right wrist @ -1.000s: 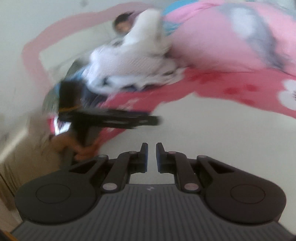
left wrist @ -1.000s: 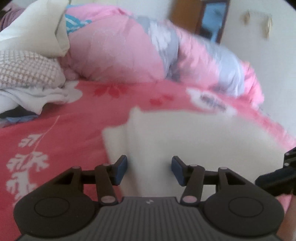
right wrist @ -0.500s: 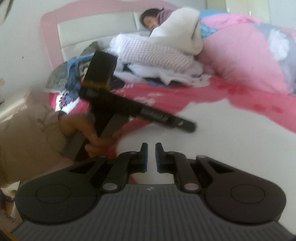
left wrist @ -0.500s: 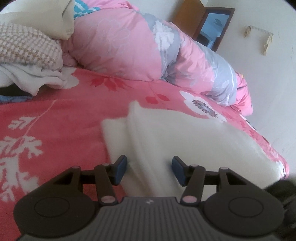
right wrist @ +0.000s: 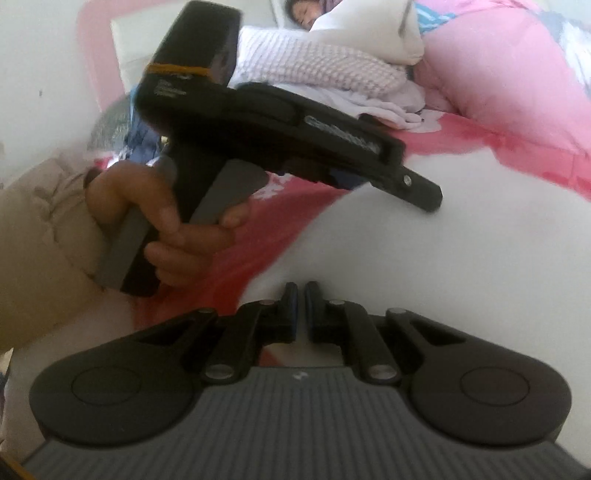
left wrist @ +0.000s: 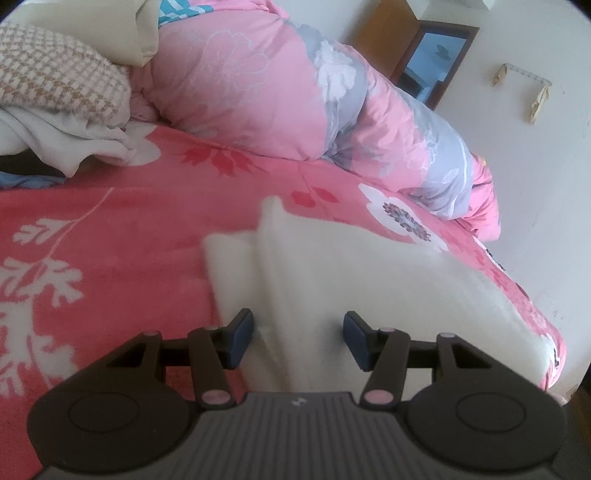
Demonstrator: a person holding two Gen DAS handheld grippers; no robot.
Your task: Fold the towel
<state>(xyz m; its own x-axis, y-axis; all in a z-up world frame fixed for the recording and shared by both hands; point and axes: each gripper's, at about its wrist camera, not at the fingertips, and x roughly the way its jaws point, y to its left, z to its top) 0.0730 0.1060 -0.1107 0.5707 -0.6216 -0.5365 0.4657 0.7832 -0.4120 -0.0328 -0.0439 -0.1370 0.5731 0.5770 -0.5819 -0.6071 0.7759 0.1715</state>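
Note:
A white towel (left wrist: 369, 280) lies on the pink flowered blanket (left wrist: 110, 240), its top layer lapped over a lower one with a raised fold ridge at its left end. My left gripper (left wrist: 298, 332) hovers open over that end, the ridge between its blue pads. In the right wrist view the towel (right wrist: 461, 258) fills the right side, and its near edge runs into the right gripper (right wrist: 301, 295), whose fingers are shut with only a thin gap. The left gripper (right wrist: 421, 192) shows there from the side, held by a hand (right wrist: 173, 229).
A bulky pink and grey quilt (left wrist: 258, 92) lies along the far side of the bed. Piled clothes and pillows (left wrist: 55, 85) sit at the head end, where a person (right wrist: 299, 11) lies. A white wall (left wrist: 535, 184) and a brown door (left wrist: 384, 40) stand beyond the bed.
The right wrist view has swung and closed in on the left gripper and the hand holding it. The left gripper stayed open over the towel's left end; the right gripper left its view.

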